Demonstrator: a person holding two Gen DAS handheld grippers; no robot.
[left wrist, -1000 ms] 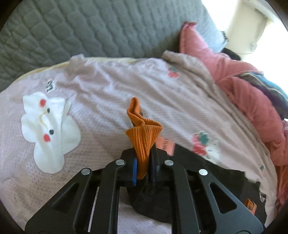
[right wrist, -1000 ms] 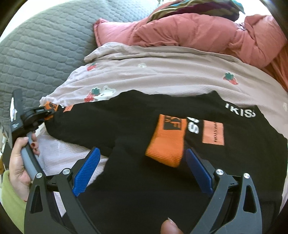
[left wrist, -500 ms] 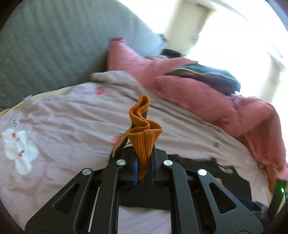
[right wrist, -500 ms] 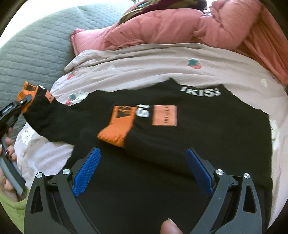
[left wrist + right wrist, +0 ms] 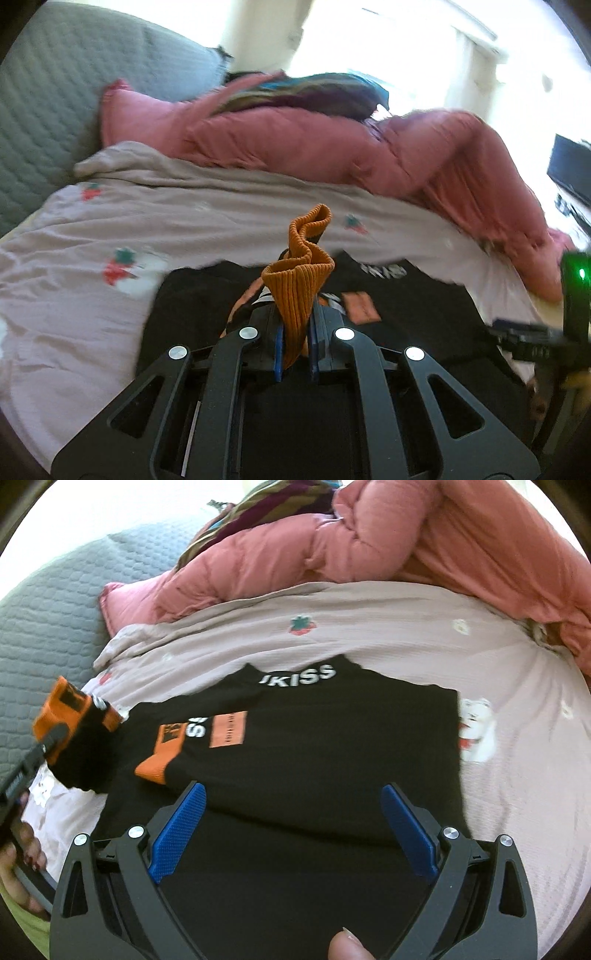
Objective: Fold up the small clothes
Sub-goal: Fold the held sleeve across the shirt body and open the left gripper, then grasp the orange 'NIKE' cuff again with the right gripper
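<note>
A black sweatshirt [image 5: 314, 746] with white letters and orange patches lies spread out on a bed, on top of a pale pink bedsheet [image 5: 406, 635] that has little strawberries printed on it. The left hand-held gripper [image 5: 295, 345] is pinching the orange ribbed cuff [image 5: 299, 291] of one sleeve, and the blue pads are pressed tight on the knit. The cuff sticks up past the pads, all crumpled. In the right wrist view, that sleeve is lifted up off the bed at the left side of the sweatshirt. The other orange cuff [image 5: 157, 766] lies flat on the front of the sweatshirt, beside the orange patches. The right hand-held gripper [image 5: 295, 827] hangs over the lower part of the sweatshirt with its blue pads spread wide apart, and nothing is between them. A puffy pink quilt [image 5: 332, 147] is bunched up along the far side of the bed, and a grey quilted headboard [image 5: 44, 96] is on the left
</note>
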